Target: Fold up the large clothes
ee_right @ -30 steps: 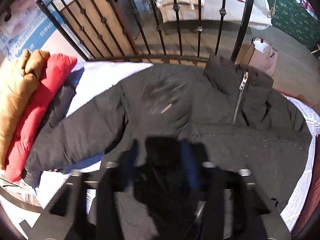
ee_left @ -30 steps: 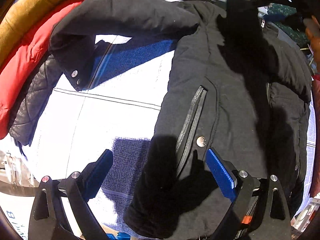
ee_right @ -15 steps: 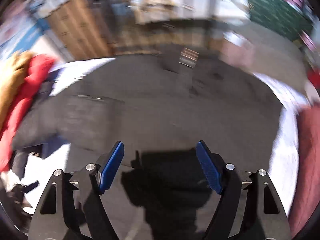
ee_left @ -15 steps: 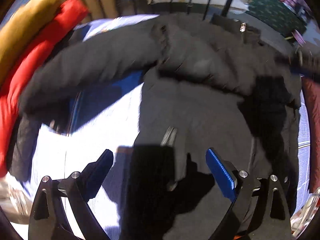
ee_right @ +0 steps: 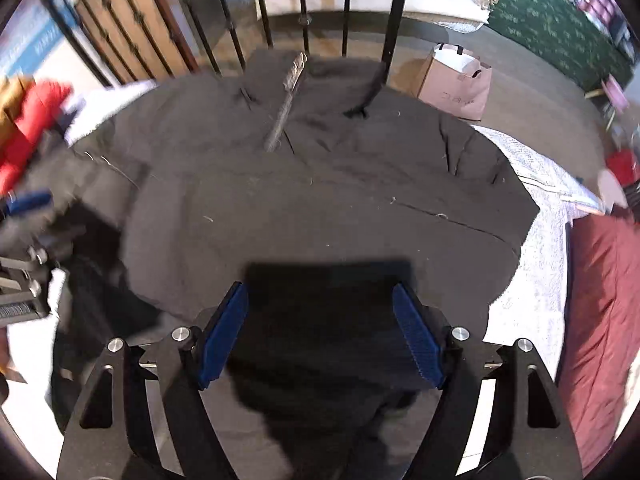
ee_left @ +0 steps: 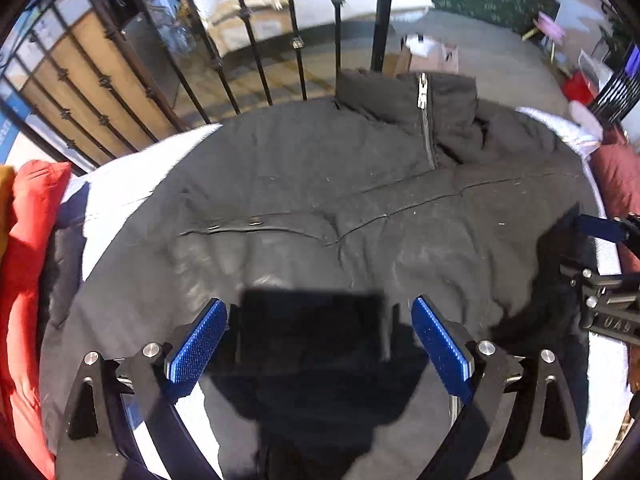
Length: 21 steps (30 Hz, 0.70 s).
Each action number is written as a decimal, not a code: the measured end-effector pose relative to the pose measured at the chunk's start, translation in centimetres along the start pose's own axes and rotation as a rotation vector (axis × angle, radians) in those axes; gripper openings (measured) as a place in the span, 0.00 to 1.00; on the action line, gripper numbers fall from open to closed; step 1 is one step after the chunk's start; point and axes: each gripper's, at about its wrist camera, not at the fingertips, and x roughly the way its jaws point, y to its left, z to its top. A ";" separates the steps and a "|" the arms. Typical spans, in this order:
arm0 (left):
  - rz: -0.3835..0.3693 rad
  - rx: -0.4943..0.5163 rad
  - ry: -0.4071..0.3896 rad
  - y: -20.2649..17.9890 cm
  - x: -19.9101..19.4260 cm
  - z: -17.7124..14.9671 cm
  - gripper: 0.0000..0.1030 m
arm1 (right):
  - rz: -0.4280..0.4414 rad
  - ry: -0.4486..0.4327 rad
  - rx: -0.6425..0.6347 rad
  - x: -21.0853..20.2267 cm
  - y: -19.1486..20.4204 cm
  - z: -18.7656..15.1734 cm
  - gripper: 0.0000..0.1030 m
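Blue-padded hand-held grippers, left (ee_left: 319, 344) and right (ee_right: 320, 336), gape empty above black jacket (ee_left: 320, 208).

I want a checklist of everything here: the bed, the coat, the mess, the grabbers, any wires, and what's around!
Surface: white bedcover, mostly under the coat.
Job's things: black coat spread flat, collar by the railing, zipper closed at the neck.
Clutter: red jacket at the left edge, maroon quilt at the right.
Grippers: left gripper open and empty; right gripper open and empty, both above the coat.
Cables: nothing seen.
Surroundings: black iron railing, paper bag on the floor, green rug.
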 end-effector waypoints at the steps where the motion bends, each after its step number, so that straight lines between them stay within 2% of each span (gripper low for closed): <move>1: -0.002 -0.002 0.028 -0.2 1.1 0.2 0.89 | -0.028 0.016 0.010 0.7 -0.4 -0.1 0.73; 3: 0.000 -0.008 0.066 -0.5 2.4 0.2 0.89 | -0.050 0.079 0.108 2.8 -3.3 -0.6 0.73; 6: -0.020 -0.009 0.095 -1.2 3.8 0.0 0.92 | -0.013 0.143 0.241 5.0 -7.7 -2.4 0.73; 8: -0.013 0.016 0.109 -2.0 4.7 -0.6 0.94 | 0.009 0.139 0.181 5.6 -7.9 -3.0 0.73; 10: 0.013 0.044 0.112 -2.5 5.7 -1.1 0.94 | -0.026 0.140 0.092 5.8 -7.0 -3.0 0.74; 16: 0.019 0.046 0.112 -2.7 7.3 -1.0 0.95 | -0.077 0.147 0.117 6.9 -6.6 -2.5 0.80; 20: 0.008 0.038 0.087 -2.1 7.9 -0.7 0.96 | -0.140 0.117 0.124 7.2 -6.5 -2.8 0.95; 21: 0.007 0.037 0.083 -2.1 8.1 -0.8 0.96 | -0.148 0.122 0.142 7.4 -6.7 -2.8 0.95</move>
